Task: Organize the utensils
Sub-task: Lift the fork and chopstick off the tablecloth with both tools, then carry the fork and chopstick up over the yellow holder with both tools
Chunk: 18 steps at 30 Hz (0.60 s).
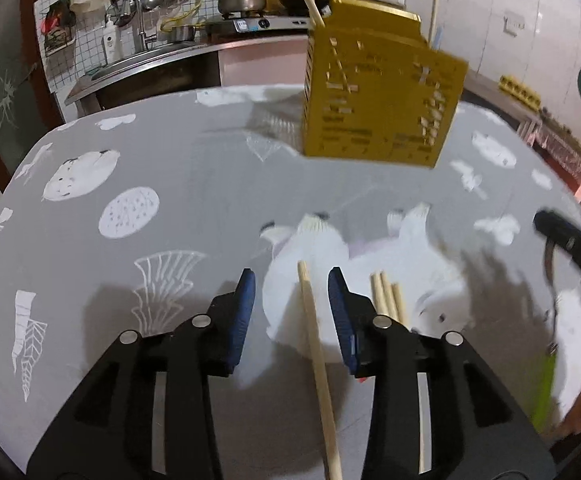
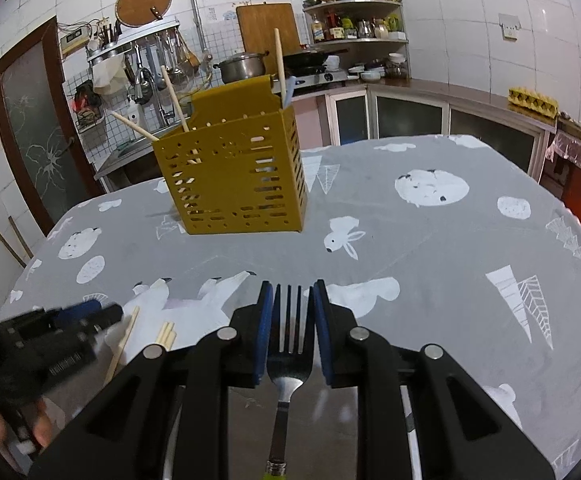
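Between our left gripper's (image 1: pixel 291 285) parted blue pads, a round wooden chopstick (image 1: pixel 317 356) lies untouched on the grey printed tablecloth (image 1: pixel 194 184); three more chopsticks (image 1: pixel 387 297) lie just right. Far ahead stands the slotted yellow utensil holder (image 1: pixel 382 92).

From the right wrist, our right gripper (image 2: pixel 289 294) clamps a steel fork (image 2: pixel 289 356), tines forward.

My tongs' pads (image 2: pixel 264 332) are blue; the utensil caddy (image 2: pixel 230 176) mustard-yellow — tabletop (image 2: pixel 430 248) grey with white animal prints.

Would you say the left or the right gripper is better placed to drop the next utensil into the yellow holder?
Right, probably: the right gripper already clamps the fork, facing the holder. The left gripper stands open around a chopstick.
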Each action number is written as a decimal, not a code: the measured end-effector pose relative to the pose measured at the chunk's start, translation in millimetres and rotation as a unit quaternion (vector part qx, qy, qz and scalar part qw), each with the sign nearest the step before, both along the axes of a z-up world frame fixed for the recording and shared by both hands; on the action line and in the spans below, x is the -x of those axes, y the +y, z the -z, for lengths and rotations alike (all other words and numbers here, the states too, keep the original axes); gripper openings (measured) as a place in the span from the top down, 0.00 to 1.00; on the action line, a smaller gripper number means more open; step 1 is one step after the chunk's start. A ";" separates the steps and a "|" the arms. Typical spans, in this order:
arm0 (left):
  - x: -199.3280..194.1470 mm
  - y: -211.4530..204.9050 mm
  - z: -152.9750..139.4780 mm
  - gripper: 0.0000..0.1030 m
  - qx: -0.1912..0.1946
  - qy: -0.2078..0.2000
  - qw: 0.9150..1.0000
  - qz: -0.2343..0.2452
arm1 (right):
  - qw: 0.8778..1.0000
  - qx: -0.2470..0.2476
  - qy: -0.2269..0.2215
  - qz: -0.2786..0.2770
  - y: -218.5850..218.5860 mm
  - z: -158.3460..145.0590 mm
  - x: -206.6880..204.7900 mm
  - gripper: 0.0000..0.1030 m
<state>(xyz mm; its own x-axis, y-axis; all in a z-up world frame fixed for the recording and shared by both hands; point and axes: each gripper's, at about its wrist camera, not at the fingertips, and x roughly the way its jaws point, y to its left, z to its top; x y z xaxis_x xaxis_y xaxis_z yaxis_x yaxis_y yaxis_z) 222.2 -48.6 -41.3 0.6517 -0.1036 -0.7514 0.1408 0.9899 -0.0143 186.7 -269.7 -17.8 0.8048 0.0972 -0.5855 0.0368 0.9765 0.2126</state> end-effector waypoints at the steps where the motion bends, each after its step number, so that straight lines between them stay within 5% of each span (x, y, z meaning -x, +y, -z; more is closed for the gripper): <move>1: 0.1 -1.5 3.8 0.64 -0.003 0.005 1.000 0.003 | 1.000 -0.001 -0.001 0.001 -0.9 0.4 0.2 0.79; 11: 1.0 -5.1 19.1 0.67 -0.022 0.019 1.000 0.003 | 1.000 -0.025 0.003 0.005 -8.0 12.7 -2.7 0.79; 14: -1.4 -9.1 19.3 0.72 -0.022 0.021 1.000 0.004 | 0.999 -0.034 0.005 0.006 -10.8 16.2 -4.2 0.79; 18: -7.0 -17.9 18.3 0.91 -0.020 0.025 0.999 0.009 | 0.999 -0.036 0.003 0.004 -10.9 16.1 -4.9 0.79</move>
<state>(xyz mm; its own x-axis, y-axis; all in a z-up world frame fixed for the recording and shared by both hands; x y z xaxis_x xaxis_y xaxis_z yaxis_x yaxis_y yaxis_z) 229.2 -66.5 -59.5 0.6117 -0.0835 -0.7866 0.1588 0.9871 0.0187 191.6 -280.6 -33.9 0.8021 0.1324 -0.5823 0.0461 0.9585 0.2815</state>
